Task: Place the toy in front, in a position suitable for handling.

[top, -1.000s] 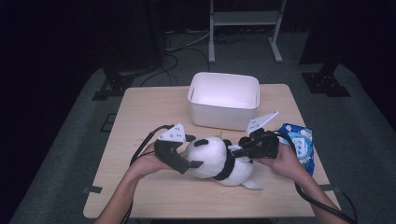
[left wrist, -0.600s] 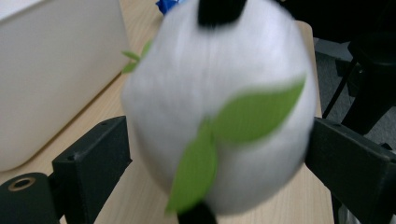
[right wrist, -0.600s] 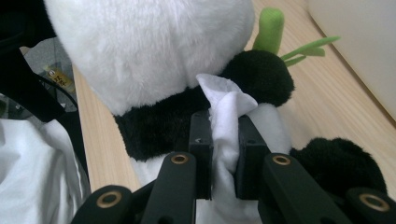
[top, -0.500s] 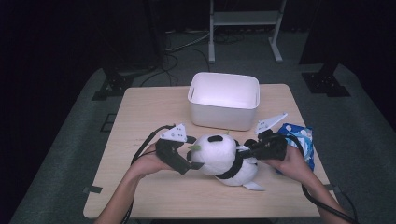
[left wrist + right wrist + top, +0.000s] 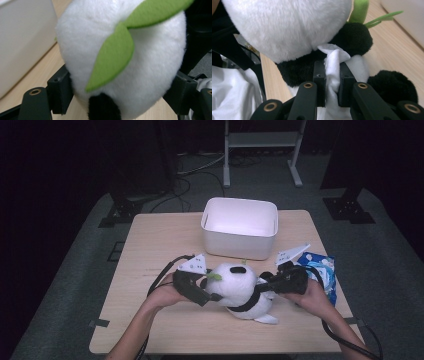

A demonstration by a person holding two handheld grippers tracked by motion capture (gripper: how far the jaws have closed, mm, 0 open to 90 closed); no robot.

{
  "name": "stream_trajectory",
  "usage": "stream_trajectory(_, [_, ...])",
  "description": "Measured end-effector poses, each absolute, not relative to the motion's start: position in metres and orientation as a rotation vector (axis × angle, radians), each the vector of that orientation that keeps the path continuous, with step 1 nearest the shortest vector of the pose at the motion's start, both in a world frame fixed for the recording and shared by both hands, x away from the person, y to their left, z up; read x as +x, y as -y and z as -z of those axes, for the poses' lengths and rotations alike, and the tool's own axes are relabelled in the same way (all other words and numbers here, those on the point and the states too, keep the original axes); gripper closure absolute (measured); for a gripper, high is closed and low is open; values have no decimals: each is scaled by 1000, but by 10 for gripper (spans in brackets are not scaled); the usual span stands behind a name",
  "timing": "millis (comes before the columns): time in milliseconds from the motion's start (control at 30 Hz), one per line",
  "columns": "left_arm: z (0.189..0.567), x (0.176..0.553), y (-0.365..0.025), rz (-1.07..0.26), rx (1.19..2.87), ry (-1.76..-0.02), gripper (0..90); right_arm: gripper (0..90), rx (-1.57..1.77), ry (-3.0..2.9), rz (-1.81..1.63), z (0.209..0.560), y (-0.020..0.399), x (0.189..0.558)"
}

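My right gripper [image 5: 331, 85] pinches the plush panda's [image 5: 240, 287] white cloth [image 5: 333, 72] on the table [image 5: 150, 250]. My left gripper [image 5: 120, 97], just closing, cups its head; I should squeeze evenly before lifting toward the white bin [image 5: 240, 227].

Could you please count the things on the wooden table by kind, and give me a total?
Soft black-and-white plush panda toy: 1
White rectangular plastic bin: 1
Blue-and-white plastic snack bag: 1
Black hand-held gripper: 2, left and right
Total: 5

Fluffy plush panda [image 5: 239, 287], matt wooden table [image 5: 165, 240]
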State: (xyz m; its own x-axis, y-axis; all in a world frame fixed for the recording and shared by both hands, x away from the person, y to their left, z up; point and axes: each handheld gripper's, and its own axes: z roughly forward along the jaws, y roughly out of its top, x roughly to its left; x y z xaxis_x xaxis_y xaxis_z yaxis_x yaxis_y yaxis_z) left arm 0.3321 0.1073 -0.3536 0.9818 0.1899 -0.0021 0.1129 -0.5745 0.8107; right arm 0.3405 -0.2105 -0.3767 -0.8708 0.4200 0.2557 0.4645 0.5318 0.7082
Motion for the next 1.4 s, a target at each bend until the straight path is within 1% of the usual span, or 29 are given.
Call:
stream_trajectory(200, [340, 329, -116, -144, 2215, -210, 217, 795, -750, 2670, 1288, 384, 195, 344])
stream_trajectory(367, [339, 329, -122, -152, 2220, -213, 217, 795, -734, 2638, 1328, 378, 191, 347])
stream_trajectory(600, [337, 328, -125, -154, 2221, -216, 217, 794, -704, 2682, 1341, 360, 185, 347])
stream_trajectory(867, [337, 326, -123, -160, 2231, -207, 217, 794, -709, 2678, 1404, 346, 192, 346])
stream_trajectory(1100, [333, 322, -113, -178, 2265, -188, 218, 794, -672, 2624, 1531, 318, 200, 341])
stream_trajectory(1233, [329, 322, -105, -189, 2289, -178, 219, 793, -614, 2617, 1572, 301, 194, 336])
stream_trajectory(1400, [327, 321, -99, -195, 2301, -171, 219, 793, -564, 2645, 1567, 289, 183, 333])
